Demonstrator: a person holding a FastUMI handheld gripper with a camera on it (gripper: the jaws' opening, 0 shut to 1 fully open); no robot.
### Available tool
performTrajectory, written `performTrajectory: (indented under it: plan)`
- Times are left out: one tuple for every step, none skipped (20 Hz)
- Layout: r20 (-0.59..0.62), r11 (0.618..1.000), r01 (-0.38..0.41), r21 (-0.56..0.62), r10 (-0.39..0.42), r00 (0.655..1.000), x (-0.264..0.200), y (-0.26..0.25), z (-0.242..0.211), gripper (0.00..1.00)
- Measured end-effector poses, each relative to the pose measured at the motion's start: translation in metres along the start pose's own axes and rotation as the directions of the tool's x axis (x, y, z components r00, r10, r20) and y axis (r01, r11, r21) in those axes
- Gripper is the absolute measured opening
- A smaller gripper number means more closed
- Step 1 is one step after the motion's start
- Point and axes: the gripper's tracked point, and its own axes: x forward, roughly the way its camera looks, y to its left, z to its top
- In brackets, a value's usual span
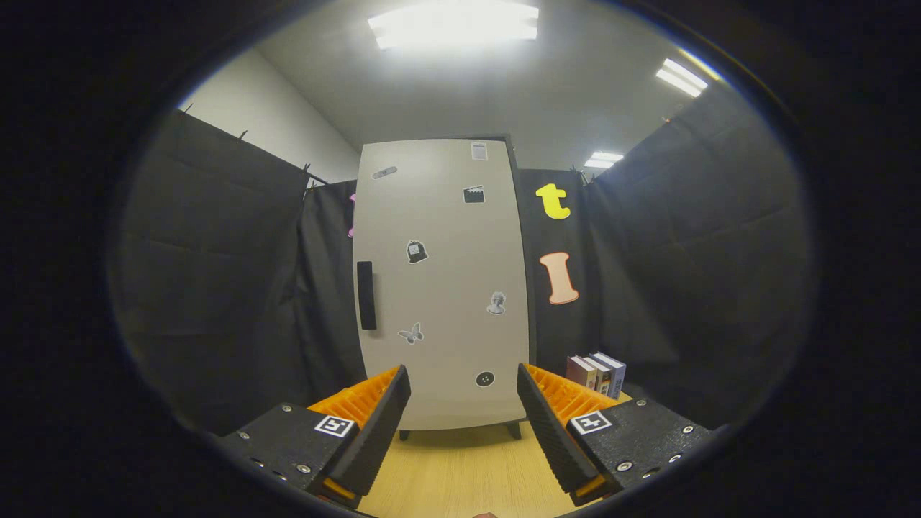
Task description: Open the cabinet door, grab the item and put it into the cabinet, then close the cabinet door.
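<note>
One closed cabinet [442, 288], three boxes [597, 373] beside it, tongs [464, 410] spread empty

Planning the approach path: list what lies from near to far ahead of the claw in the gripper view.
Open claw, nothing between its fingers → light wooden tabletop → closed pale grey cabinet door with a black vertical handle → black cloth booth wall behind.

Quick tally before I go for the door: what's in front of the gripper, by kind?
Cabinet, door shut: 1
Door handle: 1
Stickers on the door: 8
Boxes beside the cabinet: 3
Gripper, open, holding nothing: 1
Total: 14
</note>
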Motion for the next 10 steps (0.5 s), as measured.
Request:
performTrajectory:
  plan:
    - [0.002, 1.0, -0.005, -0.003, 0.005, 1.0, 0.0004, 0.0029, 0.0003, 0.93]
    - [0.001, 1.0, -0.01, -0.007, 0.01, 1.0, 0.0009, 0.0048, -0.0002, 0.93]
    - [-0.002, 1.0, -0.014, -0.01, 0.014, 1.0, 0.001, 0.006, -0.0008, 0.93]
    - [-0.004, 1.0, -0.018, -0.011, 0.018, 1.0, 0.0015, 0.007, -0.0016, 0.93]
    - [-0.007, 1.0, -0.022, -0.011, 0.022, 1.0, 0.0019, 0.0084, -0.0024, 0.93]
    - [-0.01, 1.0, -0.025, -0.012, 0.025, 1.0, 0.0019, 0.0093, -0.0038, 0.93]
    - [-0.013, 1.0, -0.026, -0.014, 0.026, 1.0, 0.0022, 0.0092, -0.0048, 0.93]
    - [-0.018, 1.0, -0.026, -0.016, 0.026, 1.0, 0.0032, 0.009, -0.0065, 0.93]
    - [-0.022, 1.0, -0.027, -0.015, 0.027, 0.999, 0.0028, 0.0094, -0.0079, 0.93]
    - [-0.026, 0.999, -0.03, -0.012, 0.03, 0.999, 0.003, 0.0113, -0.009, 0.93]
